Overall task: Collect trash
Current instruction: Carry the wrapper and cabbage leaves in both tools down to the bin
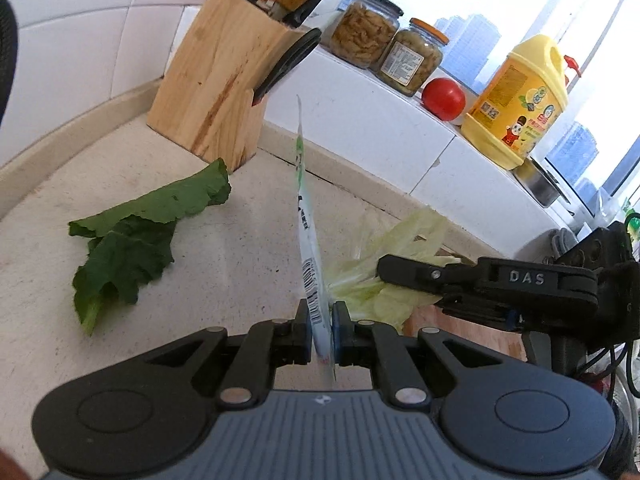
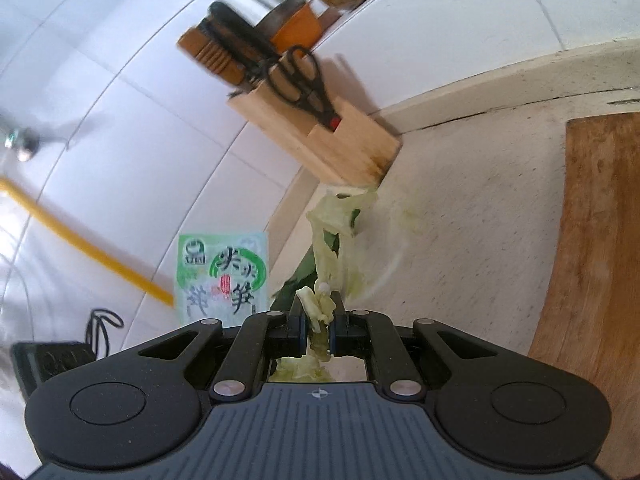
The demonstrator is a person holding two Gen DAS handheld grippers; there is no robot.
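My left gripper (image 1: 321, 322) is shut on a flat white-and-green food packet (image 1: 306, 224), held edge-on above the counter. The same packet (image 2: 222, 276) shows face-on at the left of the right wrist view. My right gripper (image 2: 319, 320) is shut on pale green cabbage scraps (image 2: 326, 240) that dangle from its fingers. In the left wrist view that gripper (image 1: 384, 270) reaches in from the right over the pale cabbage leaves (image 1: 400, 248). A dark green leaf (image 1: 136, 236) lies flat on the counter to the left, apart from both grippers.
A wooden knife block (image 1: 218, 80) with knives and scissors stands by the tiled wall. On the white ledge (image 1: 360, 120) are two glass jars (image 1: 366, 30), a tomato (image 1: 444, 98) and a yellow oil jug (image 1: 520, 100). A wooden cutting board (image 2: 592, 240) lies to the right.
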